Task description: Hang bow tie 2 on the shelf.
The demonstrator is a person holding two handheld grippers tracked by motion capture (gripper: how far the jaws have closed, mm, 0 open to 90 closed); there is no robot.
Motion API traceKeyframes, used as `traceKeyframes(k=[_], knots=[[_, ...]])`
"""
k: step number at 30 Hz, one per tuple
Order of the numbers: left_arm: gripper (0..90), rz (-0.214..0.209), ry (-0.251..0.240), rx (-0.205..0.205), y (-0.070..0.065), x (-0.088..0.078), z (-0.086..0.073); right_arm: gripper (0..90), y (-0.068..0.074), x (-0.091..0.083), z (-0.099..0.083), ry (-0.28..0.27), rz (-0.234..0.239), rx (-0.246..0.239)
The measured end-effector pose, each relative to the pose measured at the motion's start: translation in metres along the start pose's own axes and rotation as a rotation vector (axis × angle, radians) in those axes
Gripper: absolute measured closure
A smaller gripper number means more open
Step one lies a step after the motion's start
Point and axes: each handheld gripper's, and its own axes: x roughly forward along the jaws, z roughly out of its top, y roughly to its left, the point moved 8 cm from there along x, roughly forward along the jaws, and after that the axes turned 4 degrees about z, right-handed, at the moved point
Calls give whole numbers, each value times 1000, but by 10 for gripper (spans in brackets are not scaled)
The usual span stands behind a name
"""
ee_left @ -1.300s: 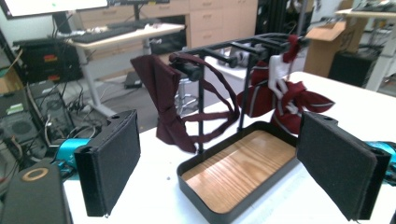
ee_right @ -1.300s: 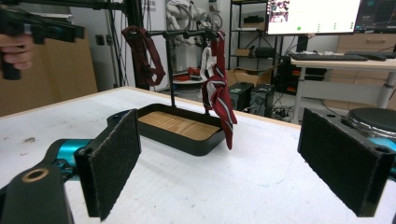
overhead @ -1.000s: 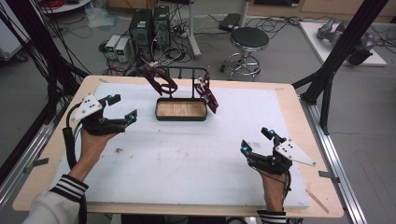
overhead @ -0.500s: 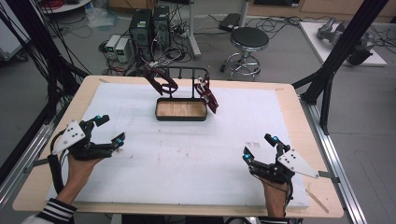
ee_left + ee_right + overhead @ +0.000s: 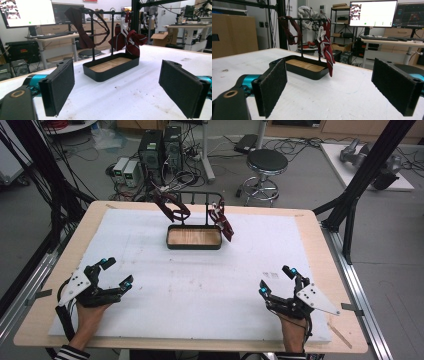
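The rack's rear uprights are partly masked by the hanging ties in the high view. Left gripper (image 5: 116, 272) and right gripper (image 5: 276, 281) rest low at the near corners of the worktop (image 5: 200, 285), jaws spread wide, holding nothing. The black rack (image 5: 194, 238), with its wood-lined tray, stands at the far centre. A dark red tie (image 5: 79, 27) hangs at one end of its bar, a striped maroon tie (image 5: 326, 50) at the other.
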Motion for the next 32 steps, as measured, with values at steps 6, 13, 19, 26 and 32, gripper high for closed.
traceKeyframes(k=[6,13,19,26,32], knots=[[136,9,-21,-5,-2,-2,-1,122,-1,-1,-4,0,-4,1],[137,9,-15,-9,-4,-3,-6,122,0,0,-9,8,-1,7],[137,15,-5,-21,-3,-3,-12,121,0,1,-11,9,1,13],[136,26,-8,-26,0,-4,-14,121,0,1,-14,5,0,23],[136,29,-16,-26,1,-4,-14,121,2,3,-17,6,7,23]])
